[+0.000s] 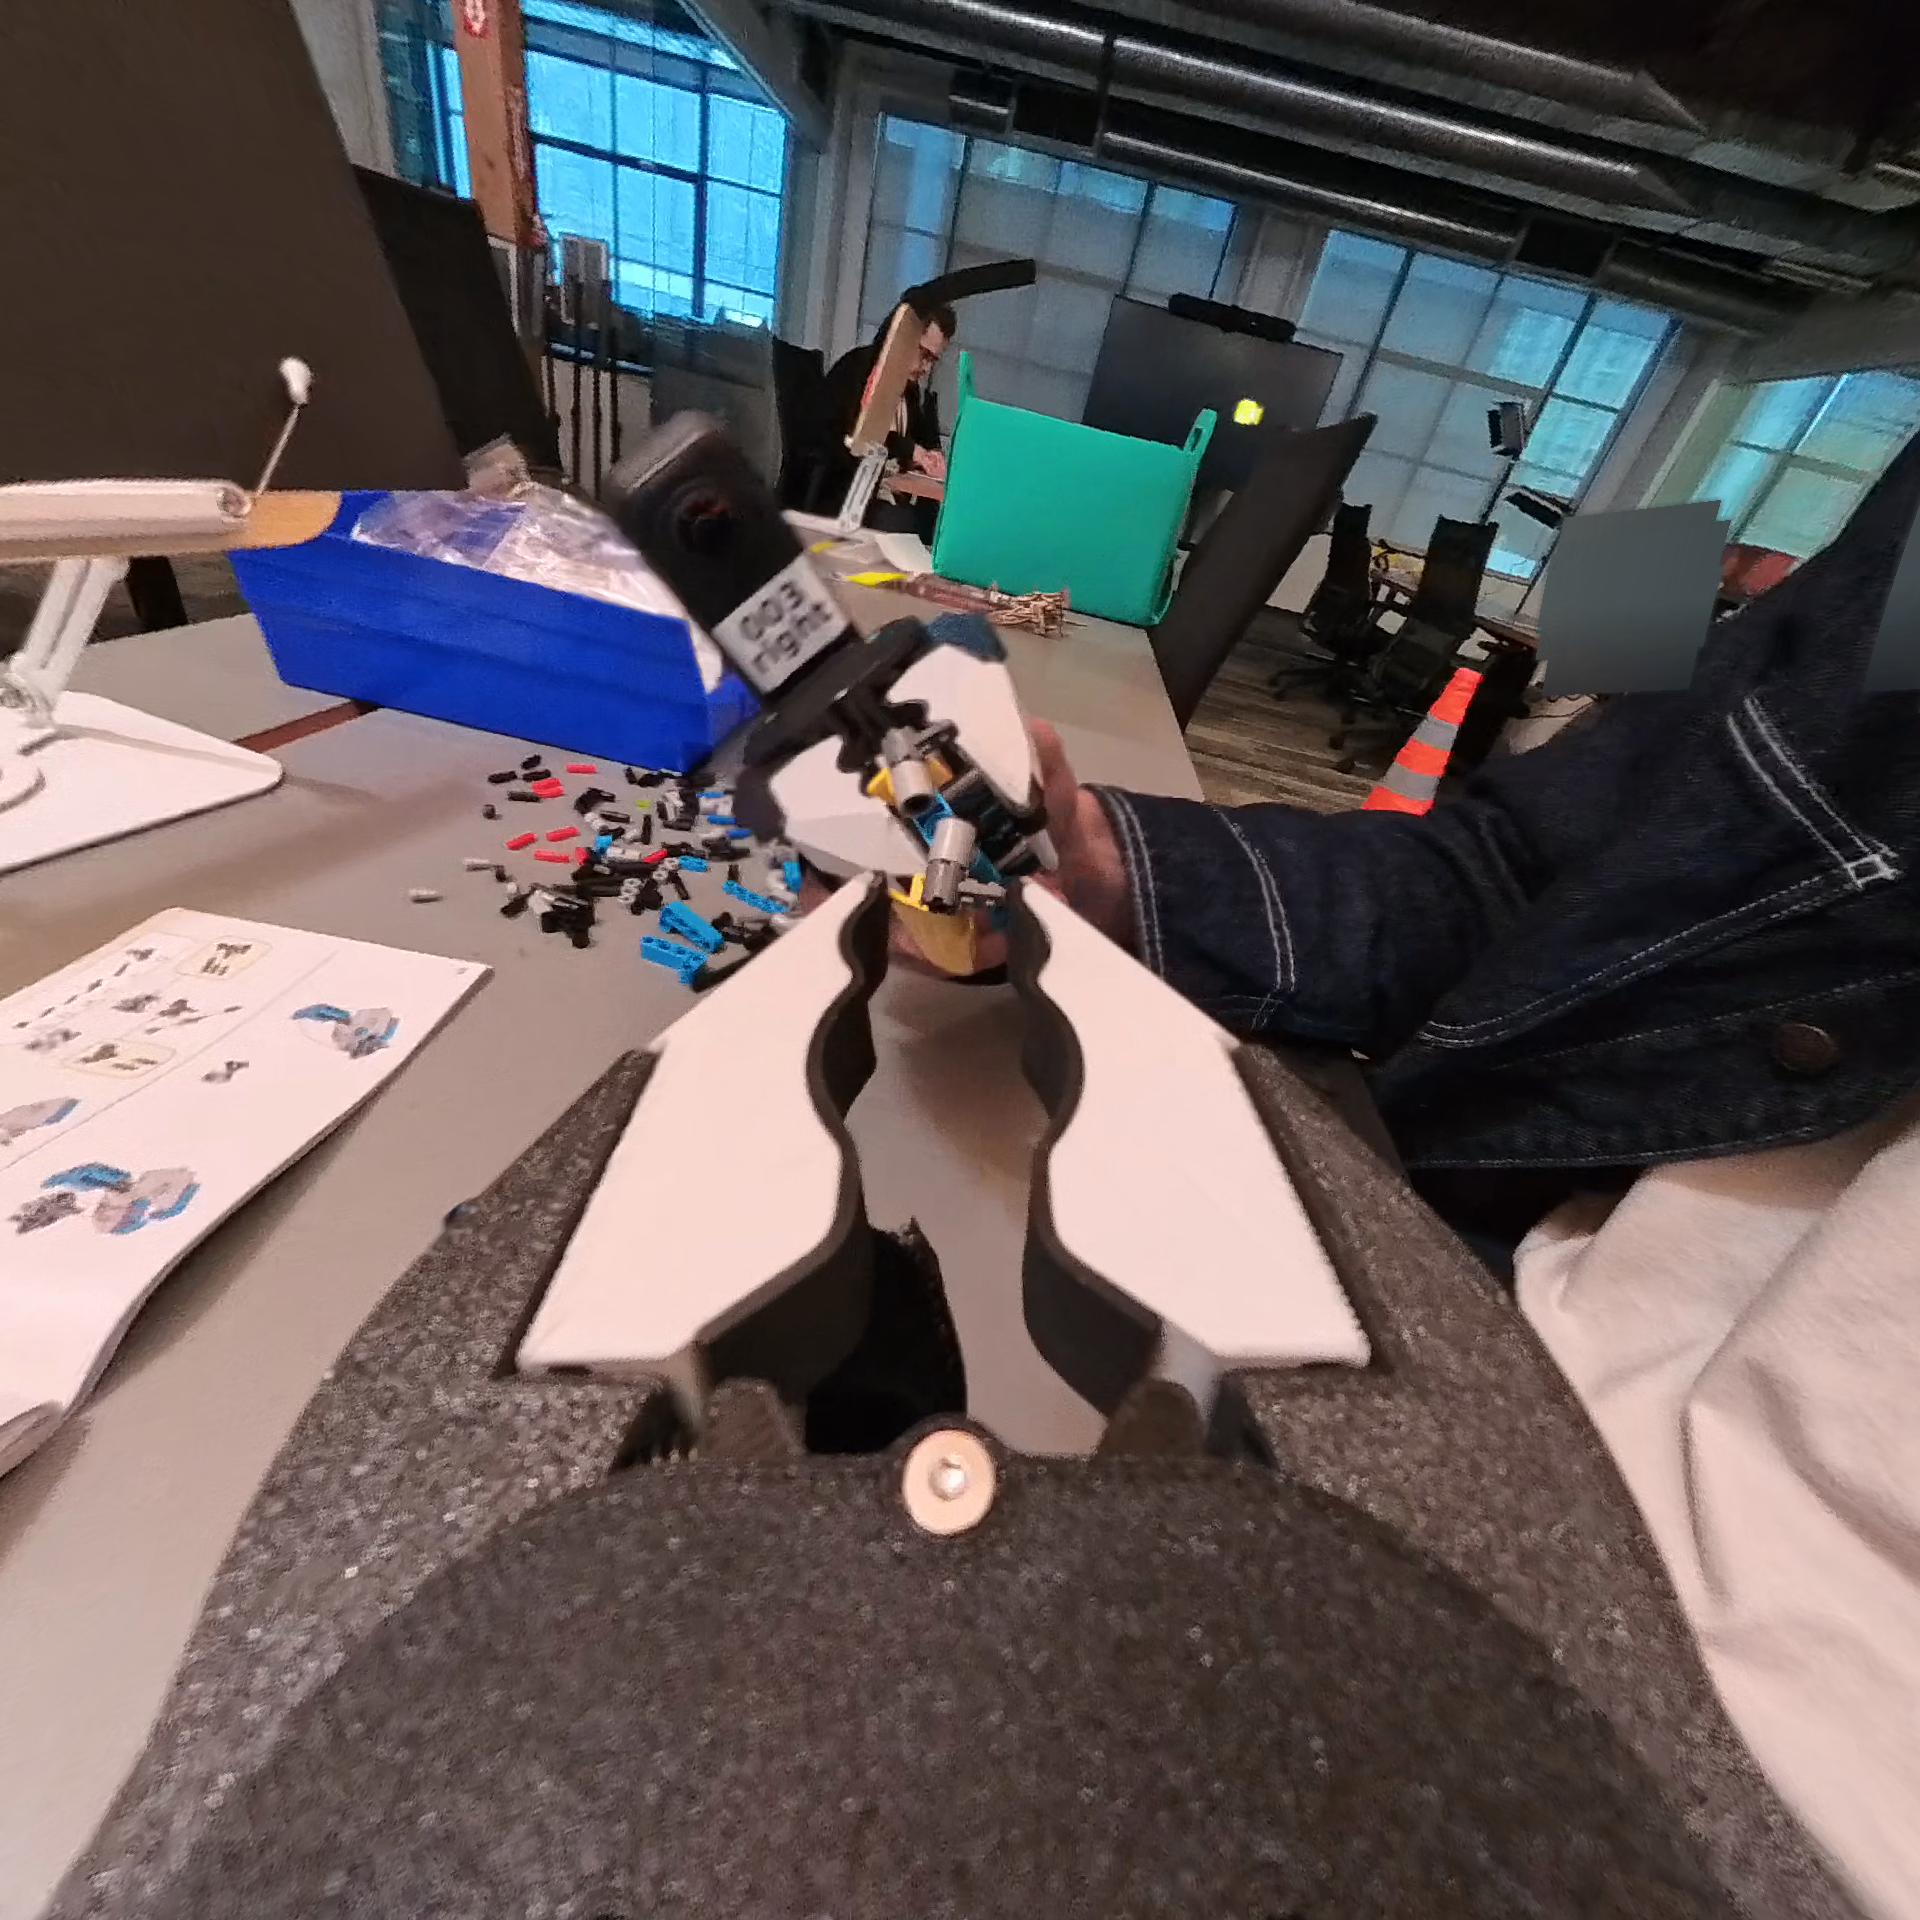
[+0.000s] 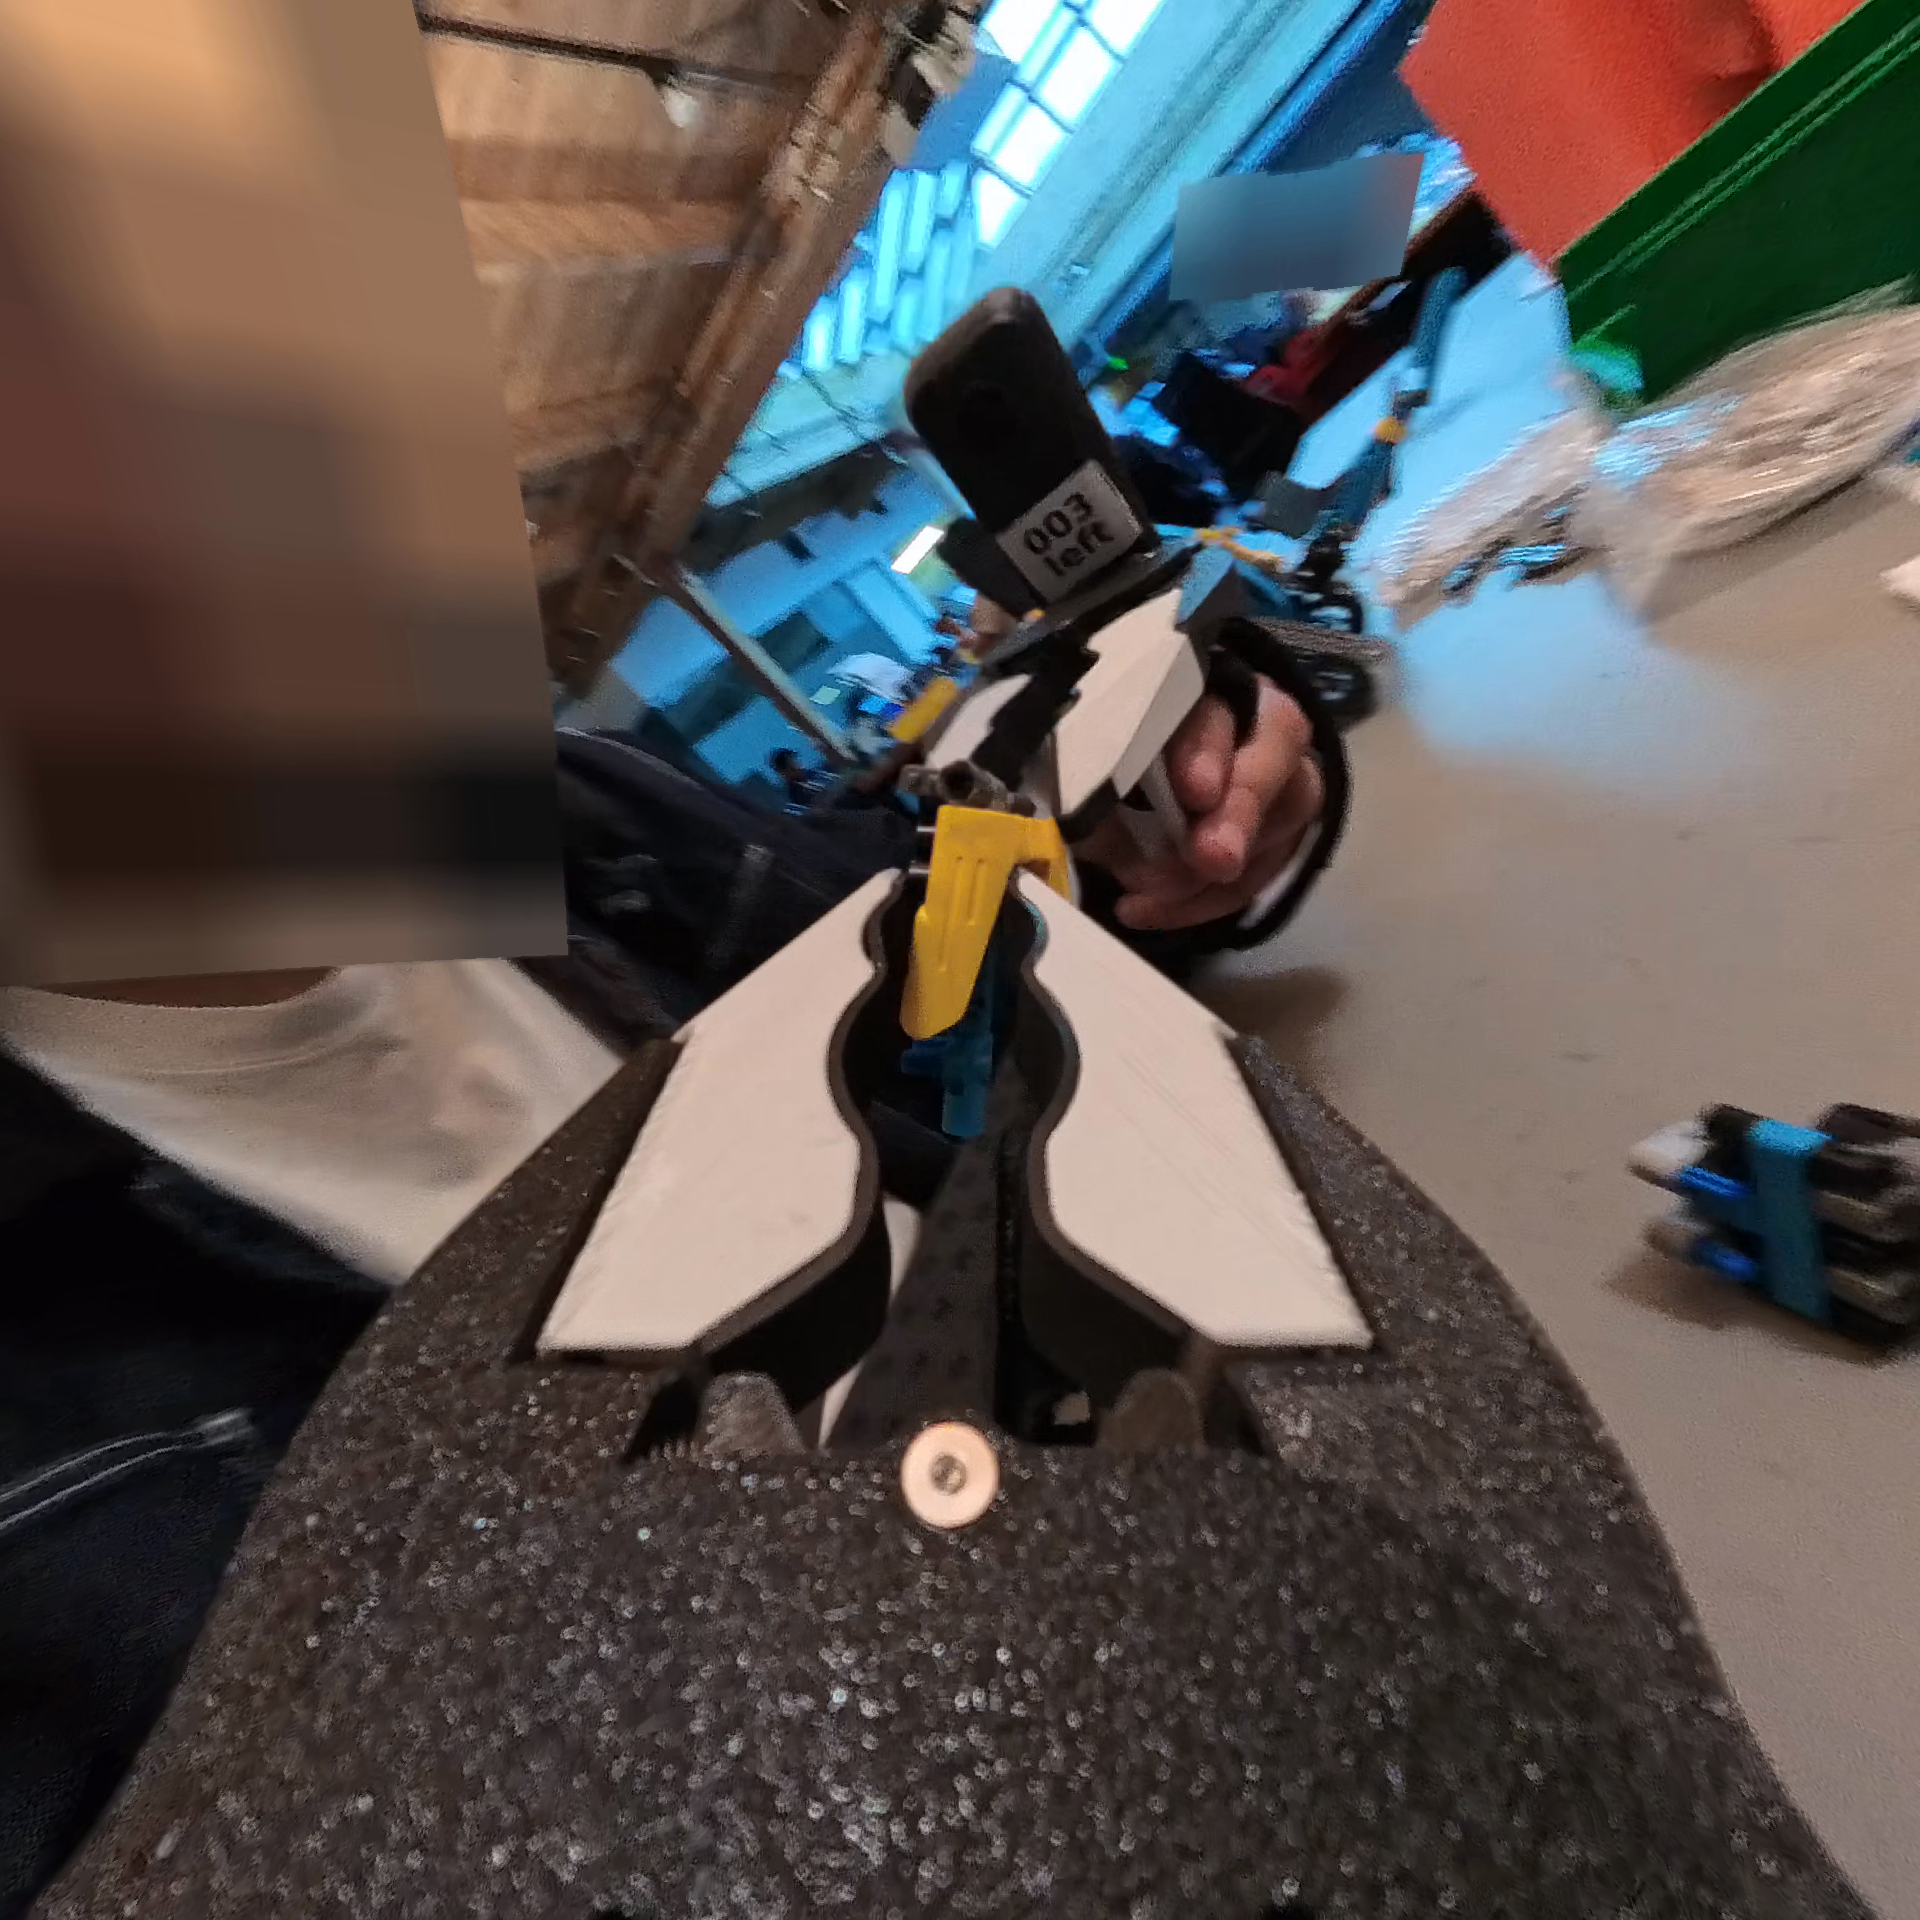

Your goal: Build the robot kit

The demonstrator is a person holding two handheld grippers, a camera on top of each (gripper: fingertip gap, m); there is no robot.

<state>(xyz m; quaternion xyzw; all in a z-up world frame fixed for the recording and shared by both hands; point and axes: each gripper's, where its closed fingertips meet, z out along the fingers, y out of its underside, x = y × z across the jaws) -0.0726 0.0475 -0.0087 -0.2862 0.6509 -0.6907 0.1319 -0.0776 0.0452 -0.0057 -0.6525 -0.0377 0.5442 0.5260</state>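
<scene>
A small brick assembly (image 1: 935, 821) of yellow, grey, blue and black parts is held in the air between the two grippers, which face each other tip to tip. My right gripper (image 2: 961, 883) is shut on it, with a yellow panel (image 2: 951, 935) and a blue beam between its fingers. My left gripper (image 1: 951, 888) has its tips closed around the assembly's yellow end. In the right wrist view the left gripper (image 2: 1003, 800) meets the assembly from the far side, with a hand behind it. In the left wrist view the right gripper (image 1: 940, 831) shows beyond, held by a hand in a denim sleeve (image 1: 1455, 914).
On the grey table (image 1: 364, 790) lie a pile of loose small parts (image 1: 623, 852), an open instruction booklet (image 1: 187, 1091), a blue bin (image 1: 488, 644), a green bin (image 1: 1060, 509) and a white stand (image 1: 104, 769). Another blue and black sub-assembly (image 2: 1787, 1226) lies on the table at the right. The tips of both grippers are at nearly the same place.
</scene>
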